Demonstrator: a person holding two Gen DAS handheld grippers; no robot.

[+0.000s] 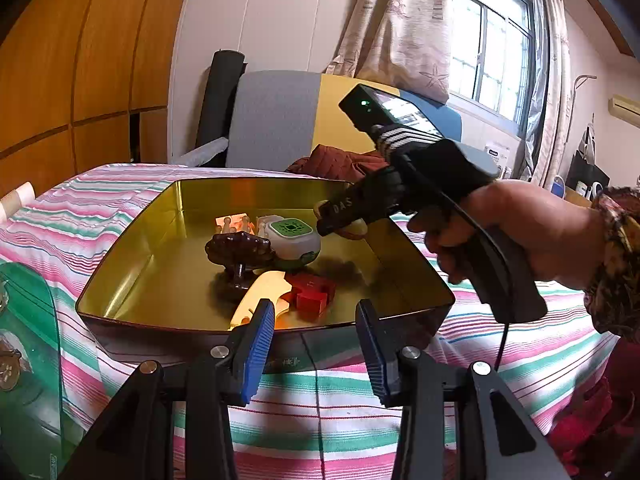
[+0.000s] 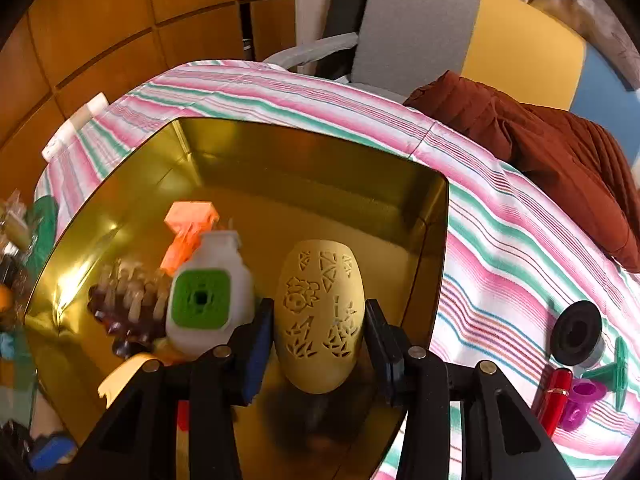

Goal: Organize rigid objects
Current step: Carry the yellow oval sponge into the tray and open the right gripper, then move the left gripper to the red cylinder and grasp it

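My right tongs clamp the carved yellow egg-shaped piece above the gold tray; my left tongs stand partly open, empty, at the tray's near rim.

The surface is covered by a cloth striped in pink, green and white. A gold tray sits directly on it. To the tray's right lie a black round cap, a red lipstick, a purple piece and a green spool. A rust-red cloth bundle rests at the far edge.
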